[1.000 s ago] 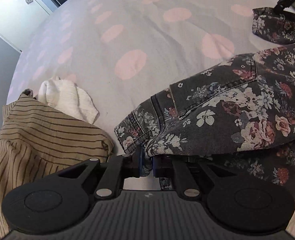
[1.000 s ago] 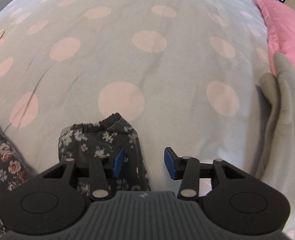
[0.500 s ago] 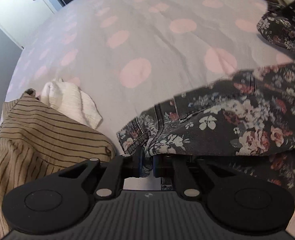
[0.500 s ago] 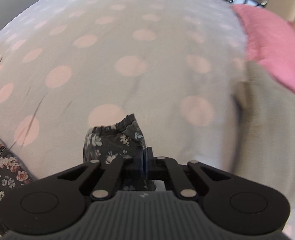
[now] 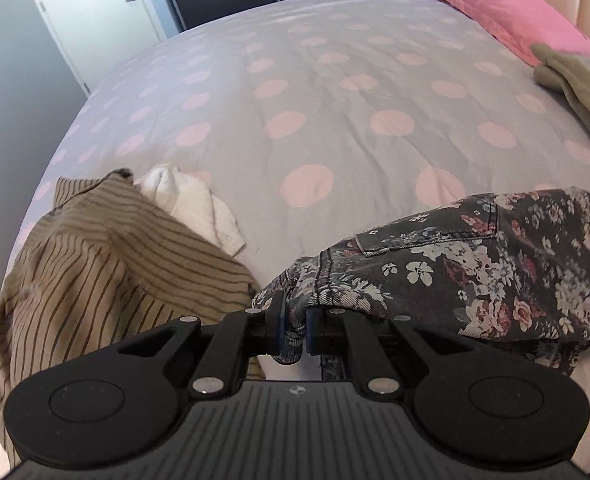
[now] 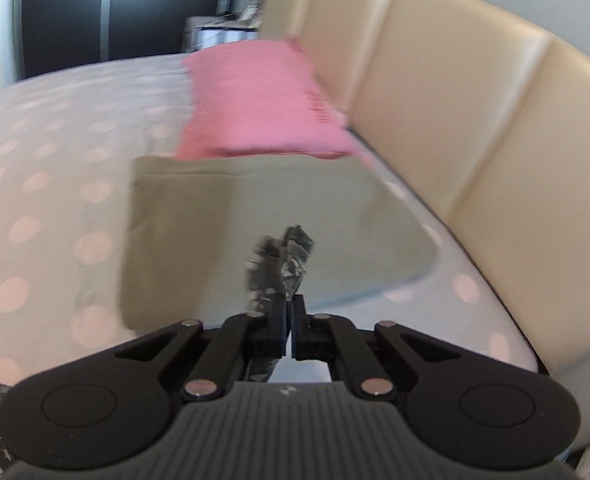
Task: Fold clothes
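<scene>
the right gripper (image 6: pixel 291 330) is clenched on a blurred hem of the floral trousers (image 6: pixel 285 264); a second ago its jaws stood apart around that hem low over the bedspread, and since then it has swung up to face the folded olive garment (image 6: pixel 223 232), the pink pillow (image 6: pixel 255 100) and the cream headboard (image 6: pixel 475 128). the left gripper (image 5: pixel 293 330) still grips the trousers' (image 5: pixel 475 264) waistband bunch, lifted a little, so more of the bed shows. the trousers hang between the two tongs over the bed's near edge. just left lie the striped shirt (image 5: pixel 95 272) and a white cloth (image 5: pixel 191 200), near the left edge. no writing is readable. the polka-dot bedspread (image 5: pixel 315 80) lies bare across its middle to the far edge.
</scene>
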### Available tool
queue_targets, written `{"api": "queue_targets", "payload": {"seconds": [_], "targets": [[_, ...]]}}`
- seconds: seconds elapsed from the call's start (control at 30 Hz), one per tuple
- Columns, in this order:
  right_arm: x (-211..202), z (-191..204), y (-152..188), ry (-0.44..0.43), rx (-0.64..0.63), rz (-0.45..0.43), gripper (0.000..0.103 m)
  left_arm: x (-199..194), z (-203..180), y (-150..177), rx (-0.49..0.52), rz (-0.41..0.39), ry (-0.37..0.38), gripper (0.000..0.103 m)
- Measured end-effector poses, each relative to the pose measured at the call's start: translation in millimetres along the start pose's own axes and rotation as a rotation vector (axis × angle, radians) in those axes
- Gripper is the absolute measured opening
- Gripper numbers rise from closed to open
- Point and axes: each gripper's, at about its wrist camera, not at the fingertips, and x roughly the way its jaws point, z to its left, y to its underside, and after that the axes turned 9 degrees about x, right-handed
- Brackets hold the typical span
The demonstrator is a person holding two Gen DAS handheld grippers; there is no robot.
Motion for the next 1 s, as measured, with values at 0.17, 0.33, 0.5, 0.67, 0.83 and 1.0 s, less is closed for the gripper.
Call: {"api": "queue_targets", "payload": {"seconds": [0.17,0.33,0.5,0.67,0.83,1.0], "targets": [[-28,-69,12,0.035,0.147,-0.021,0.002,-37,10,4,-0.024,-0.044,-0.011,0.007],[-20,-87,21,0.055,0.196,-0.007,0.002,-50,14,-5,-0.019,-0.055,-0.026,0.007],[16,-72,26,0.072,0.194,0.043,0.002,-37,14,-22,-0.007,-0.025,-0.049,0.007],[69,-41,25,0.084,0.159,0.107,0.002,-7,15,-43,0.002,0.031,-0.064,0.007],[127,-8,10,0.104,0.134,0.146,0.002,32,13,-75,0.013,0.078,-0.076,0.007],[173,32,-21,0.125,0.148,0.125,0.002,83,10,-115,0.034,0.133,-0.098,0.007]]}}
